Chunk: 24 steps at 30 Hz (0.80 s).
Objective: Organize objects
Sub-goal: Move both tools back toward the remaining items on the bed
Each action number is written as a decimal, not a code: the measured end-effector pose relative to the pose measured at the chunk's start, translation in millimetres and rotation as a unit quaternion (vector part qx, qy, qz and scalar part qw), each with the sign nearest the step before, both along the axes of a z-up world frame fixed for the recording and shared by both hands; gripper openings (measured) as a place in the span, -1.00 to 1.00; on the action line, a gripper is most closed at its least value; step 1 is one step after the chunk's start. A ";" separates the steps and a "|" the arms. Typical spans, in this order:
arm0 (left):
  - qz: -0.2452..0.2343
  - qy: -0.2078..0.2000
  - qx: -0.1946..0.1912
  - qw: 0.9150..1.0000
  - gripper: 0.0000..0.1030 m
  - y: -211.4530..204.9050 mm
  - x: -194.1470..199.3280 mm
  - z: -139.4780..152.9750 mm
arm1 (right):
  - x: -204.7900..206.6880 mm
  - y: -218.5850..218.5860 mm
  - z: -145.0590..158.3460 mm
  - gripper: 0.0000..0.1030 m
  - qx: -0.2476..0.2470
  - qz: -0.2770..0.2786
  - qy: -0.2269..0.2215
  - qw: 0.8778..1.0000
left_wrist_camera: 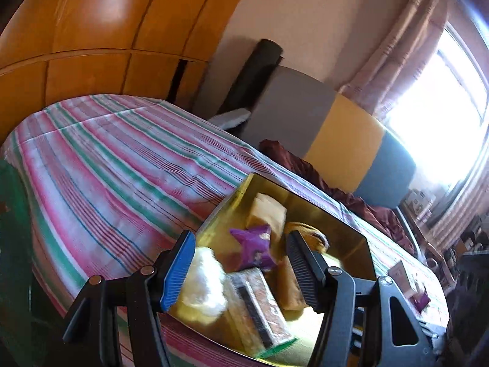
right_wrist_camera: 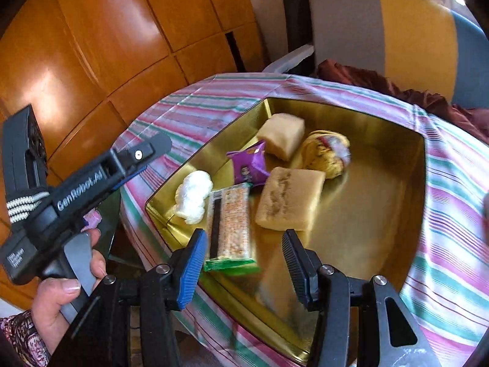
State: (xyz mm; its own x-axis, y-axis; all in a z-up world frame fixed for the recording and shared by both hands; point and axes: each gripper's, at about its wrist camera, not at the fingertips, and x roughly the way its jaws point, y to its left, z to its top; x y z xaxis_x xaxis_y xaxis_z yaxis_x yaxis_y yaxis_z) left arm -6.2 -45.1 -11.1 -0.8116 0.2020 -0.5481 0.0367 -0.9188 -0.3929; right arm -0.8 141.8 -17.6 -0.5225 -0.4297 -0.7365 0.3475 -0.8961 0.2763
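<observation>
Inside gold tray (right_wrist_camera: 382,128), 6 blurred snacks; both grippers' jaws gape, holding nothing.

Home bedroom: striped bed (left_wrist_camera: 107,159), wardrobe (left_wrist_camera: 91,30)

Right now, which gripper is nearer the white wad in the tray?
Left, most likely. The white wad lies just beside the left gripper, by its blue finger; the right gripper hangs over the tray rim, wad ahead to its left.

Both grippers (left_wrist_camera: 238,272) (right_wrist_camera: 243,270) are matte black with silver screws, one blue ribbed pad (right_wrist_camera: 189,270) each (other's black); floral sleeve (right_wrist_camera: 21,339).
</observation>
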 end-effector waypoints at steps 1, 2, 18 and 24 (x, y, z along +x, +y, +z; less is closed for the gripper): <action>-0.005 -0.002 -0.003 1.000 0.22 4.0 0.4 -0.5 | 1.3 4.9 1.7 0.02 0.000 -0.005 0.002 1.000; -0.011 -0.003 -0.006 1.000 0.22 8.3 1.4 -0.9 | 3.0 10.8 3.2 0.02 0.000 -0.011 0.004 1.000; -0.159 0.011 -0.012 0.987 0.22 79.3 27.2 7.5 | 35.2 155.3 0.2 0.09 0.033 -0.175 0.011 0.984; -0.239 0.003 -0.014 0.971 0.23 125.2 45.3 10.1 | 61.0 226.8 -30.6 0.16 0.052 -0.250 -0.018 0.967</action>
